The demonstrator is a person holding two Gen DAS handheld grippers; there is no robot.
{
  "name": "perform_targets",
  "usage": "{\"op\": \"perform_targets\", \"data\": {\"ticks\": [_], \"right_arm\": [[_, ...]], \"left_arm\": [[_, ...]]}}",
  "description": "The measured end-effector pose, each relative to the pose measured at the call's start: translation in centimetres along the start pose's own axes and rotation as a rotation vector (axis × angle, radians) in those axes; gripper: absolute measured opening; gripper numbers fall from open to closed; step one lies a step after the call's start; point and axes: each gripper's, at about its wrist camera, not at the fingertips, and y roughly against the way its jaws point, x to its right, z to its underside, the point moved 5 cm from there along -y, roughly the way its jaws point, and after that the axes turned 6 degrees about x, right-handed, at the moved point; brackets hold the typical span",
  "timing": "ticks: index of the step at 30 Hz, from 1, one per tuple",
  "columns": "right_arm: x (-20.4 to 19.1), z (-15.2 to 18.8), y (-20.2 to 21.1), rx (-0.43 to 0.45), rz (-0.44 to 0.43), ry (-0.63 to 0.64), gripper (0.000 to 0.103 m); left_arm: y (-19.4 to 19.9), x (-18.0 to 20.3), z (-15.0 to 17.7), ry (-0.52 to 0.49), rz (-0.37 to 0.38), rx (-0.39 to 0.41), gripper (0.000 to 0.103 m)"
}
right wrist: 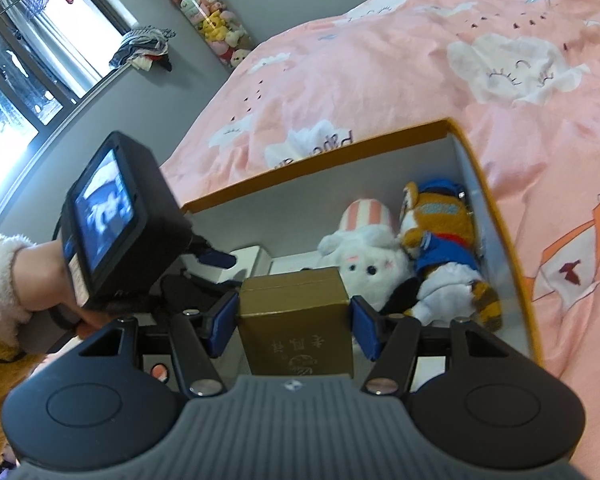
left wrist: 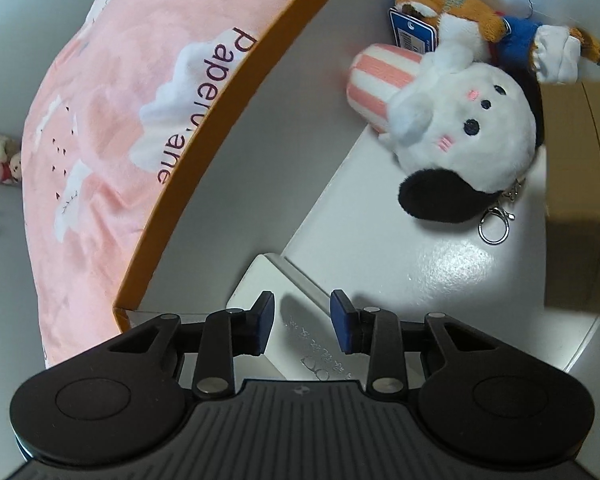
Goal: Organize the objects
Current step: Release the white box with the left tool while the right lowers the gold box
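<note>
Pink bedspread [right wrist: 380,80], right tool [right wrist: 292,320] flanking gold box [right wrist: 296,320] — contact unclear
</note>
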Motion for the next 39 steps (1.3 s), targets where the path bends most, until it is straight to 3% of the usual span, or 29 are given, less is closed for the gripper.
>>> {"op": "perform_targets", "data": {"ticks": [1, 3, 4, 7, 9, 12, 17, 21, 27, 31, 39], "right_arm": [[-0.2, 0.1, 0.0, -0.009, -0.011, -0.003, 0.062], [-0.6, 0.2, -0.2, -0.028, -0.028, -0.011, 0.062], [-0.7, 0.3, -0.4, -0.04, -0.032, -0.017, 0.062], [-1.2, 0.4, -1.1, -0.07, -0.029, -0.02, 0.062], [-1.6, 0.5, -1.7, -0.092, -0.024, -0.014, 0.062], [-2.5, 0.8, -2.5, -0.131, -0.028, 0.01, 0.062], [-4.1, 1.4, -4.2, -0.229, -0.046, 0.027, 0.062], [-4.9, 1.6, -5.6, -0.302, -0.025, 0.048, 0.062], [-5.7, 2.2, -7.2, -0.422, -0.027, 0.003, 0.062], [-6.2, 3.3, -8.2, -0.487, -0.035, -0.035, 0.062], [-7.0, 3.5, -8.6, -0.509, -0.044, -0.053, 0.065]], "left_arm": [[-0.1, -0.1, 0.0, -0.034, -0.072, 0.002, 0.031], [-0.5, -0.6, 0.3, -0.098, -0.225, -0.011, 0.03], [-0.4, -0.9, 0.4, -0.076, -0.21, 0.001, 0.03], [1.7, -2.1, 0.9, 0.107, -0.037, 0.082, 0.03], [3.9, -2.8, 1.3, 0.214, 0.016, 0.162, 0.03], [6.6, -4.6, 2.2, 0.382, 0.028, 0.259, 0.03], [6.9, -9.3, 5.7, 0.66, -0.011, 0.322, 0.03], [8.0, -10.3, 8.8, 0.829, 0.01, 0.345, 0.03], [7.8, -10.8, 11.8, 0.976, 0.055, 0.372, 0.031], [7.9, -10.8, 12.2, 0.998, 0.088, 0.398, 0.031], [7.1, -10.5, 13.0, 1.044, 0.164, 0.4, 0.031]]}}
